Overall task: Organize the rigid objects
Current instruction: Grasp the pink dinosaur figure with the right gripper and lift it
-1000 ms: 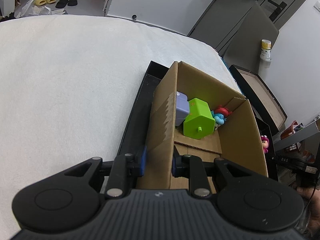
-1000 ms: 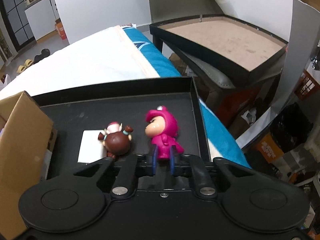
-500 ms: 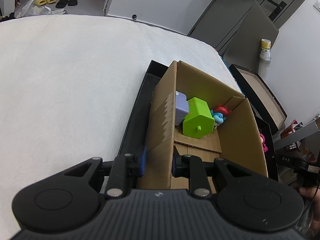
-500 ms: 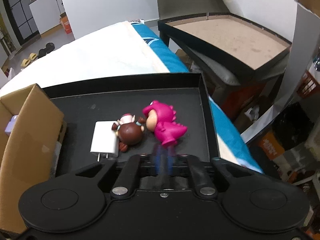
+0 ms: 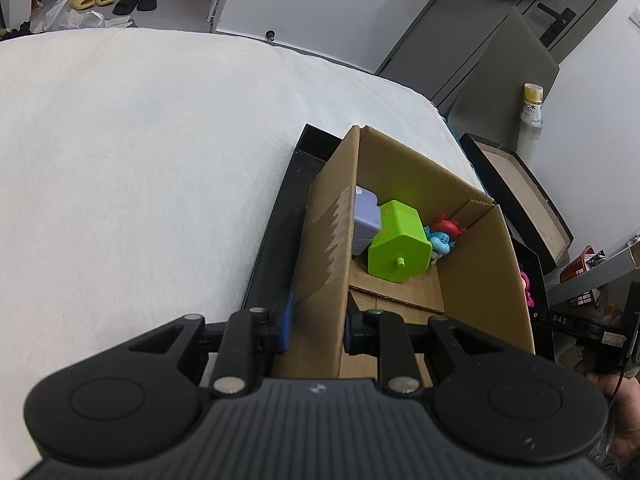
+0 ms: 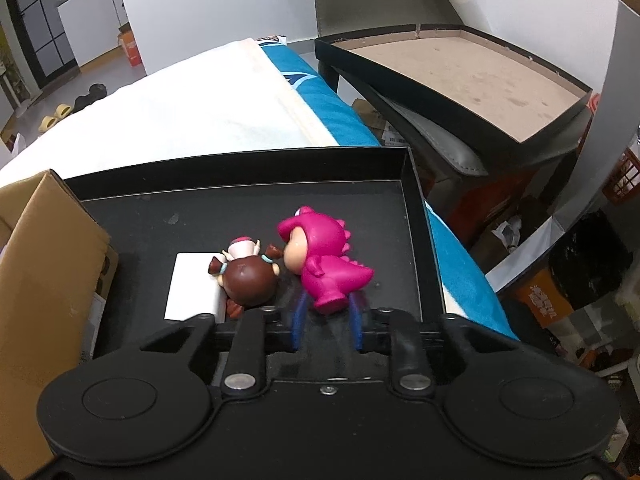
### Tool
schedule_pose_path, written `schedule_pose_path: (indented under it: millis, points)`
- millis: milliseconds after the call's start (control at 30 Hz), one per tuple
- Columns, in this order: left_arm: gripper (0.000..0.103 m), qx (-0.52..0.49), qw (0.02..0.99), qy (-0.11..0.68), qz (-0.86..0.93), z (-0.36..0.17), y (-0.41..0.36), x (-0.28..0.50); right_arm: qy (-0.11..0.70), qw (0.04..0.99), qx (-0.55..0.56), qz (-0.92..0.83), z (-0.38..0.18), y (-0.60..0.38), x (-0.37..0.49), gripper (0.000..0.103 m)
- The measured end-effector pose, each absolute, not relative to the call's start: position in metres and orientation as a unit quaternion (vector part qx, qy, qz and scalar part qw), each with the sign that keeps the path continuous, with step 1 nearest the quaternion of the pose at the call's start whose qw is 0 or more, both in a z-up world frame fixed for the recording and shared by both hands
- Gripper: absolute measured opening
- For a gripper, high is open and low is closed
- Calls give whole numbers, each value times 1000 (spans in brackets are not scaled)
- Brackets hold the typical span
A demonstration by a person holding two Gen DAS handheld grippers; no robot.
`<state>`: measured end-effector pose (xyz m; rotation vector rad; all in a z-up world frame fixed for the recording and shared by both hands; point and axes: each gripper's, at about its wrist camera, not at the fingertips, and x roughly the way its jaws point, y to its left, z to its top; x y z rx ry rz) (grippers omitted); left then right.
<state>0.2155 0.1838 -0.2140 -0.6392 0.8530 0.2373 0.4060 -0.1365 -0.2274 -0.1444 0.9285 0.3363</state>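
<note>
My left gripper is shut on the left wall of the cardboard box, which stands in a black tray. The box holds a green hexagonal toy, a lilac block and a red-and-blue figure. In the right wrist view my right gripper is open. A pink dinosaur figure lies on the tray floor just ahead of its blue pads, apart from them. A brown-haired doll lies against a white charger to its left.
The tray rests on a white bed cover with a blue edge. The box corner stands at the left of the right wrist view. A black-rimmed table top and floor clutter lie beyond the bed.
My right gripper has opened and let go of the pink dinosaur figure, which now lies tipped on the tray beside the doll. The gripper has drawn back. The left gripper has not moved.
</note>
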Motion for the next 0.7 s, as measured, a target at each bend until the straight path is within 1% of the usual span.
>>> schedule_pose_path:
  millis: [700]
  points:
    - [23,-303,855,406,114,-213,185,215,452,876,-53,162,-213,-143,379,17]
